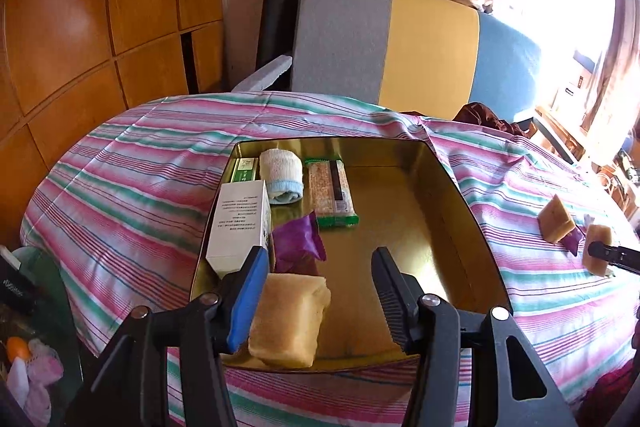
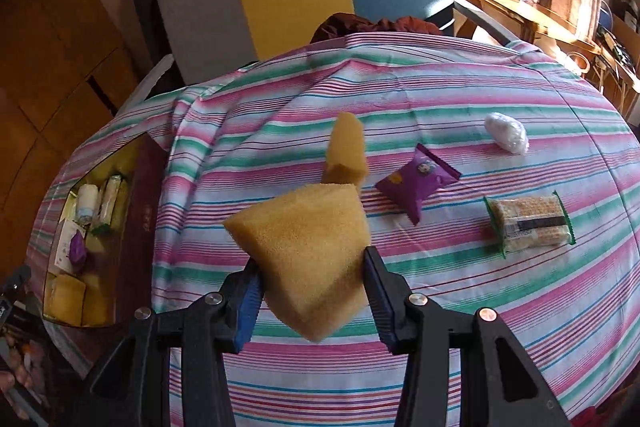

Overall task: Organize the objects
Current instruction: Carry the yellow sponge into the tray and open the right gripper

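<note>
My left gripper [image 1: 320, 303] hangs over the tin [image 1: 448, 187] holding a box [image 1: 240, 223], rolled sock [image 1: 280, 177] and wafer pack [image 1: 332, 193], while my right gripper [image 2: 312, 291] clasps a sponge [image 2: 308, 247] above the tablecloth [image 2: 440, 307], right of the tin.

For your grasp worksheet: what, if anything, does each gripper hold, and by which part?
Right gripper: a sponge, pinched across its near lower end. Left gripper: nothing; another sponge lies beside one finger.

Nothing is reading clearly here. The white box [image 1: 239, 223] standing in the gold tin [image 1: 404, 227] is showing several lines of small dark print, too fine to make out. The wafer pack [image 2: 529, 223] lying on the striped cloth [image 2: 440, 327] is carrying a barcode label, its digits staying illegible.
</note>
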`<state>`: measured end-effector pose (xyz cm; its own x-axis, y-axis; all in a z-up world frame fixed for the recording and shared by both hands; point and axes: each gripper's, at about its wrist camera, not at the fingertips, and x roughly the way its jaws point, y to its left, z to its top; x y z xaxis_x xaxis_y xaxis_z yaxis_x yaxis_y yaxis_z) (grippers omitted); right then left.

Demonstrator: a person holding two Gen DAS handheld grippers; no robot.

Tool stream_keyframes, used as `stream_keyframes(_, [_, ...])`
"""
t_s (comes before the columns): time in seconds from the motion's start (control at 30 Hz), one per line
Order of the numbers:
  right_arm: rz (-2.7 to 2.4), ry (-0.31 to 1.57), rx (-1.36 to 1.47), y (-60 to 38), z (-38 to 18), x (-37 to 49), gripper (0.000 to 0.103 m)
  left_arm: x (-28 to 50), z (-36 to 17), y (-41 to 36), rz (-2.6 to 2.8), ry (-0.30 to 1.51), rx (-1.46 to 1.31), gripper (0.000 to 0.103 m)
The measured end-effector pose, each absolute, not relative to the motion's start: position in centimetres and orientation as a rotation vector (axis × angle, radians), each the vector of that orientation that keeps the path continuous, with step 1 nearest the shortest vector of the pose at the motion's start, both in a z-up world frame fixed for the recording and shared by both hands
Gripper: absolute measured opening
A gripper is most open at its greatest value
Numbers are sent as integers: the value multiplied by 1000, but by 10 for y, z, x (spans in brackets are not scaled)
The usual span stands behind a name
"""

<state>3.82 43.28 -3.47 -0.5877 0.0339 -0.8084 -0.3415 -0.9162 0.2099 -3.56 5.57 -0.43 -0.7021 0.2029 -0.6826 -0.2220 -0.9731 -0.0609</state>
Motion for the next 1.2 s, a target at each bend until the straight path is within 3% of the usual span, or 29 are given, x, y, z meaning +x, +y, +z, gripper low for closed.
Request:
stream_keyframes(0.37, [2903, 392, -1454, 291, -4, -26, 47, -34, -13, 20, 2740, -26, -1114, 55])
stream_keyframes(0.77, [2728, 167, -1868, 177, -81, -127, 49, -32, -35, -34, 2784, -125, -1213, 55])
stream_keyframes(0.93, [2736, 149, -1882, 159, -89, -144, 56, -33, -39, -39, 2788, -130, -1214, 55])
stream_keyframes(1.07, [2752, 153, -1872, 159, -90, -141, 75, -33, -39, -39, 2804, -112, -1203, 57])
stream_keyframes(1.2, [2767, 171, -1849, 162, -86, -133, 75, -34, -38, -40, 2815, -113, -1202, 57])
